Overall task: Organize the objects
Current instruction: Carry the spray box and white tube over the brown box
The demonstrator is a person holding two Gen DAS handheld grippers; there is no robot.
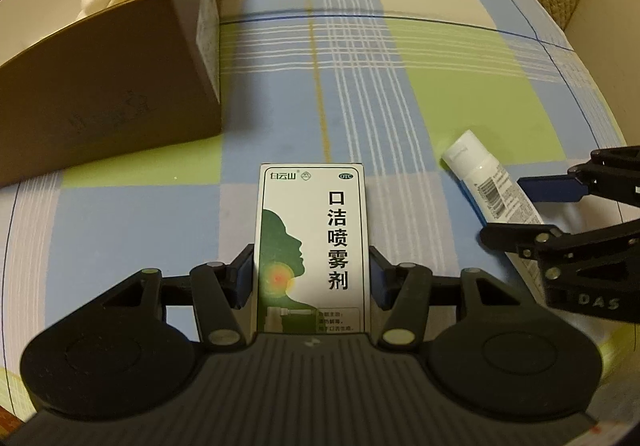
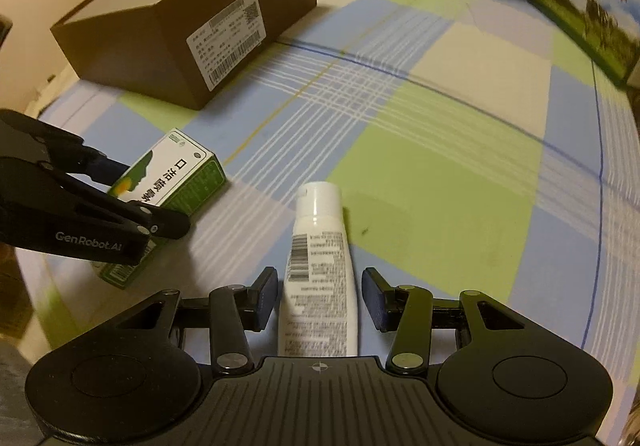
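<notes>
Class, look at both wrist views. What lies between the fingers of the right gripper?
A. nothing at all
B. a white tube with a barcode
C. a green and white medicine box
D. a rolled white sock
B: in the right wrist view the white tube, printed with a barcode, lies lengthwise between the fingers of the right gripper, while the medicine box sits in the left gripper.

left claw [image 1: 312,278]: black, blue pads | right claw [image 2: 319,300]: black, silver screws
</notes>
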